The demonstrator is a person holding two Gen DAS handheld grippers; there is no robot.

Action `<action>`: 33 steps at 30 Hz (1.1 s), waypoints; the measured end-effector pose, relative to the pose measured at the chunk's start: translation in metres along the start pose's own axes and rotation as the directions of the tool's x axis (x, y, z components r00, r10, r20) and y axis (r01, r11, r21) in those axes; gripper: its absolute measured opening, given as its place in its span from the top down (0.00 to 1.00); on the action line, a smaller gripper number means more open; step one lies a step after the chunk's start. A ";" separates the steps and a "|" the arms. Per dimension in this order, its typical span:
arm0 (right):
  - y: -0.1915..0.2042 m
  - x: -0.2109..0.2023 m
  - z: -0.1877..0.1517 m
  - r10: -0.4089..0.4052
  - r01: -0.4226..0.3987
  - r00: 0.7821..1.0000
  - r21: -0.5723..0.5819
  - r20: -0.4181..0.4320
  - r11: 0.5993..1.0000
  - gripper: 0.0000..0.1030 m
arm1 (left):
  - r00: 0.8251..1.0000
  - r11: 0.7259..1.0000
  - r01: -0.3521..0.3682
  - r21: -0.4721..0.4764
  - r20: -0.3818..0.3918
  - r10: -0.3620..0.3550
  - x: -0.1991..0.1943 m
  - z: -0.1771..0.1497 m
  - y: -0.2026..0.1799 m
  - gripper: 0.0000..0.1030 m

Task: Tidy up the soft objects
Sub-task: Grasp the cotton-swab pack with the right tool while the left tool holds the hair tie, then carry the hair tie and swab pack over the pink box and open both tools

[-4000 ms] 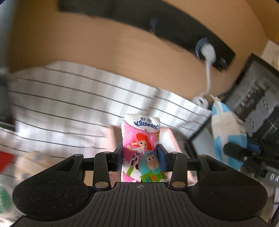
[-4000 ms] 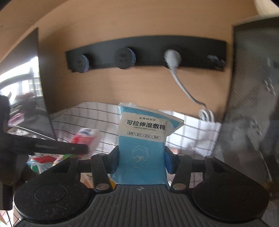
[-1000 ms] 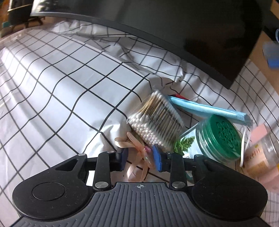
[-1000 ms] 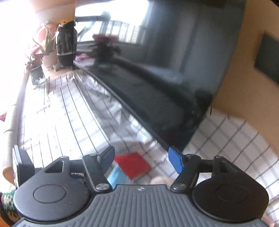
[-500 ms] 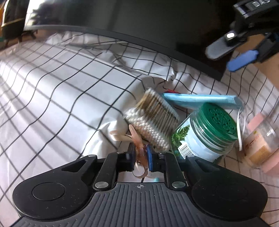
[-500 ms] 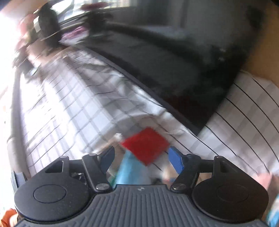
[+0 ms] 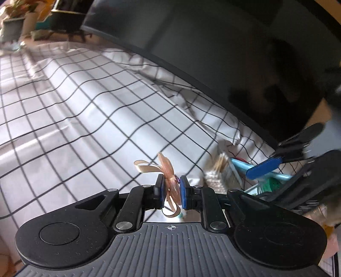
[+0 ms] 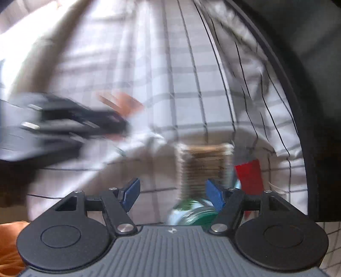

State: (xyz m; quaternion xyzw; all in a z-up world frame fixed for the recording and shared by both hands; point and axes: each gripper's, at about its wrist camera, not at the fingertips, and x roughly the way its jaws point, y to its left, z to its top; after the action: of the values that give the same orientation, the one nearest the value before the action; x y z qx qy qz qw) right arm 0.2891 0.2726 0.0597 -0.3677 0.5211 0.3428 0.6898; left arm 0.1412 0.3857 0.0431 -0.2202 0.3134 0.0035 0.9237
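Note:
My left gripper [image 7: 172, 187] is shut on a peach ribbon bow [image 7: 165, 168] and holds it above the checked cloth [image 7: 85, 110]. My right gripper [image 8: 171, 192] is open and empty, hovering over a pack of cotton swabs [image 8: 204, 164] and a green-lidded jar [image 8: 191, 215]. The right gripper also shows at the right of the left wrist view [image 7: 275, 157], above the swabs [image 7: 219, 172] and jar [image 7: 270, 184]. The left gripper shows blurred at the left of the right wrist view [image 8: 119, 125].
A dark monitor [image 7: 213, 46] stands along the back of the cloth. A red packet [image 8: 249, 176] and a light blue pack [image 7: 243, 165] lie beside the swabs. Potted plants [image 7: 15, 19] stand at the far left.
My left gripper has lifted the ribbon bow off the cloth and away from the swabs. My right gripper has swung down over the swabs and jar, still open.

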 end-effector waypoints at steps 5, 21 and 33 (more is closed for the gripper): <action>-0.018 0.021 0.012 -0.102 0.103 0.994 0.007 -0.042 0.995 0.33 | 1.000 1.000 0.000 -0.025 -0.011 0.000 -0.006 0.000 0.008 0.84; -0.028 0.064 0.040 -0.048 0.045 0.975 -0.022 -0.219 0.999 0.25 | 0.997 0.998 0.023 -0.062 -0.071 -0.027 -0.006 -0.020 0.008 0.84; 0.008 -0.026 0.041 -0.005 0.005 1.000 0.011 0.021 1.000 0.30 | 0.998 0.997 0.010 -0.072 -0.059 -0.014 -0.030 -0.023 0.004 0.84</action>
State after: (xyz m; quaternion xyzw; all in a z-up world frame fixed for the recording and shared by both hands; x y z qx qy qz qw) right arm 0.2957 0.3097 0.0914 -0.3615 0.5145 0.3420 0.6983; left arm 0.1031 0.3838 0.0421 -0.2550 0.3390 0.0024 0.9056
